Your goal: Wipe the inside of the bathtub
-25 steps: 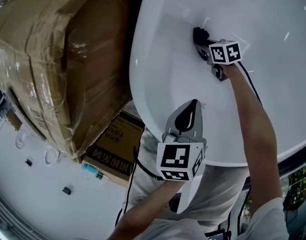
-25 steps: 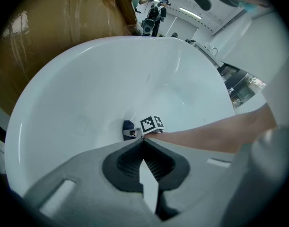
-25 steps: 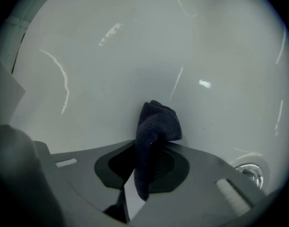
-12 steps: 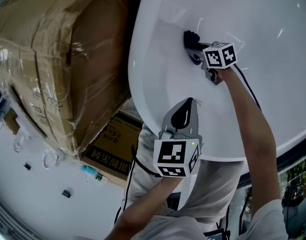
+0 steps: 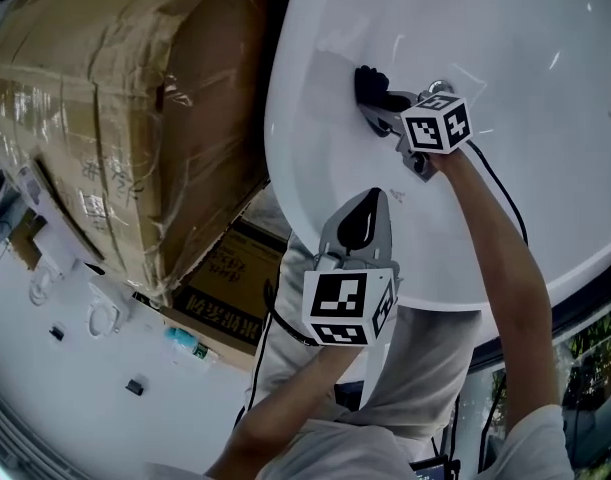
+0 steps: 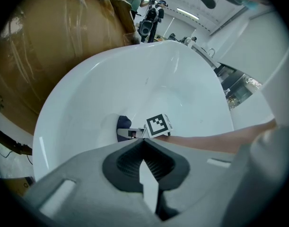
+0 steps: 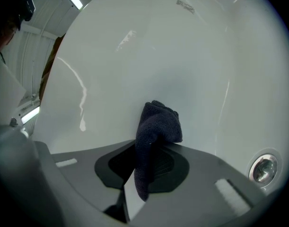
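Observation:
The white bathtub [image 5: 505, 28] fills the upper right of the head view. My right gripper [image 5: 379, 108] reaches down inside it, shut on a dark cloth [image 5: 368, 82] that presses against the tub's curved inner wall. In the right gripper view the dark cloth [image 7: 157, 125] hangs bunched between the jaws, against the white tub wall [image 7: 149, 46]. My left gripper [image 5: 372, 200] hovers over the near rim, shut with nothing in it. The left gripper view looks along its closed jaws [image 6: 143, 142] into the bathtub [image 6: 182, 89], where the cloth [image 6: 123, 122] and the right gripper's marker cube [image 6: 158, 125] show.
A big cardboard box wrapped in plastic film [image 5: 115, 118] stands close against the tub's left side. A smaller printed carton [image 5: 230, 293] lies on the floor below it. A round metal fitting [image 7: 262, 168] sits in the tub wall. People [image 6: 144, 6] stand beyond the tub's far end.
My right gripper has slid the cloth up and to the left along the tub wall. The left gripper has stayed over the near rim, shifting only slightly.

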Available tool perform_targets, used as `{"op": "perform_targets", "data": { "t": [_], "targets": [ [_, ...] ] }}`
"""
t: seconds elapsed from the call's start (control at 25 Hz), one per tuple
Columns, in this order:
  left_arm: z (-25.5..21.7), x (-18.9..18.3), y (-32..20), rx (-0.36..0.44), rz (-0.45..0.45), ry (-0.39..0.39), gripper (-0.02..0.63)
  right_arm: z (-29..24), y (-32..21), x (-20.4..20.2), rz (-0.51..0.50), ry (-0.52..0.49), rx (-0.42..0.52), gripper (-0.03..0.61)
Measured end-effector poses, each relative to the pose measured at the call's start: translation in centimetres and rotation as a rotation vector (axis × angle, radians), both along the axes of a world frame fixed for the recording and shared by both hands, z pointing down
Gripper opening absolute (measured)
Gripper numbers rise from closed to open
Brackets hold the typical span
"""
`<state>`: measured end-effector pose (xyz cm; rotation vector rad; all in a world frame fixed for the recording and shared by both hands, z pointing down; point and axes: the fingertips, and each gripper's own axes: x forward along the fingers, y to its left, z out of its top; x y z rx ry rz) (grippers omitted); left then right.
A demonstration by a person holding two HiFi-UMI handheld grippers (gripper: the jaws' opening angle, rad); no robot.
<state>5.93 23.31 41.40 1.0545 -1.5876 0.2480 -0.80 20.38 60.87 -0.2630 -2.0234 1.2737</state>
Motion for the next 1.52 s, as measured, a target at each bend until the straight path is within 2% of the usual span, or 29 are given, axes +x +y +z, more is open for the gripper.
{"op": "perform_targets", "data": {
  "t": [0.76,1.28,1.52],
  "targets": [
    [-4.7,-0.5,1.1,0.008,0.023,-0.033,-0.005,-11.9,3.5,-1.7,-0.010,-0.173,-0.056,0.044],
    [-6.4,-1.1,1.5,-0.019,0.063,-0.078,-0.005,-19.4,4.9,-2.0,0.003,-0.327,-0.220,0.044],
    [-6.9,-1.1,1.8,-0.028,0.080,-0.093,-0.003,-21.0,5.6,-1.7,-0.043,-0.408,-0.316,0.044]
  ]
}}
